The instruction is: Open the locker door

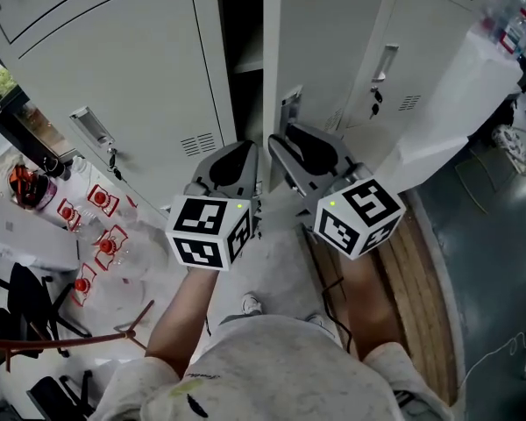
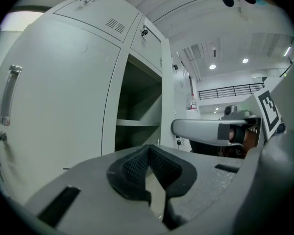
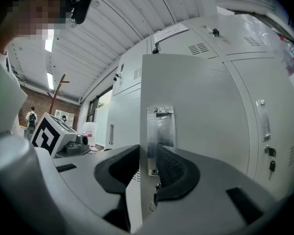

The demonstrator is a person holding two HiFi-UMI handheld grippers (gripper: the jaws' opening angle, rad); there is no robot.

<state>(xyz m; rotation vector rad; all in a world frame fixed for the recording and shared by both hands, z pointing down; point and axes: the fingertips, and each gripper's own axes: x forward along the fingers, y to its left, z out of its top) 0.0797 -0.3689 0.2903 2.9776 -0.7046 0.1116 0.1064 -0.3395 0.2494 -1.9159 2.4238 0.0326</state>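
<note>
Straddling free edge of locker door [image 3: 201,106] at handle [image 3: 160,126]: right gripper [image 3: 148,153], jaws apart, not clamped. Door ajar, dark compartment [image 2: 137,111] left of it. Left gripper [image 2: 148,151] near, left, jaws together, empty.

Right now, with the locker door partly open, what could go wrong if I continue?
The right tool only straddles the edge of the locker door, apparently without squeezing, so the door could slip out and swing back. Swung wider, it may strike the neighbouring locker's handle and hanging key.
</note>
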